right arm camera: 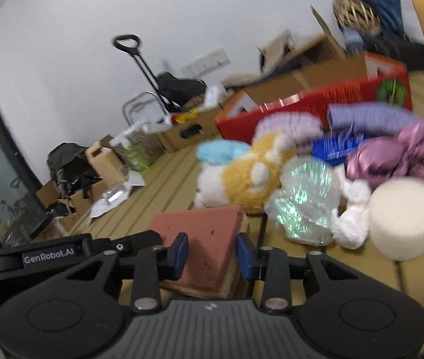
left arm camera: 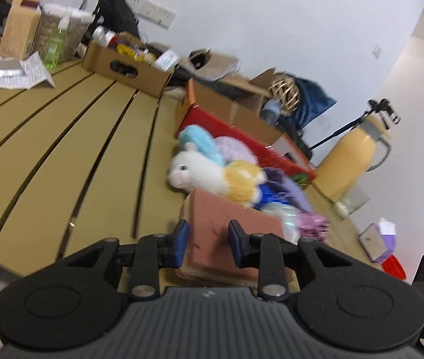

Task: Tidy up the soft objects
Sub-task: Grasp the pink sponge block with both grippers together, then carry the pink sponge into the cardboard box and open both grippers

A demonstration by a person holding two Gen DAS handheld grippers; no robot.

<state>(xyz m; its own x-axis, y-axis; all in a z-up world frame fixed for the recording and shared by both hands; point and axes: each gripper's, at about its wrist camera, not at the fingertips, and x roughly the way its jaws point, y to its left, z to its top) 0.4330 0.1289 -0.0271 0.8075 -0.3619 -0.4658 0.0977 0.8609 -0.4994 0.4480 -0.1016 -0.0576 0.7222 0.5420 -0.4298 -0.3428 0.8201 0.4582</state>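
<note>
Desk [left arm camera: 62, 137]: tan slats with dark gaps between them.
Near edge: pink sponge [left arm camera: 226, 233] on a tan sponge.
Middle: plush [left arm camera: 212, 173], iridescent wrap [right arm camera: 304, 200], white cloth [right arm camera: 352, 218], cream cylinder [right arm camera: 403, 218], purple fabric [right arm camera: 403, 155].
Behind: red box [right arm camera: 316, 104]; brown box [left arm camera: 125, 65] farther along.
Far corner: paper [left arm camera: 11, 73], green bottle [left arm camera: 54, 45].
Other end: yellow jug [left arm camera: 352, 161].
</note>
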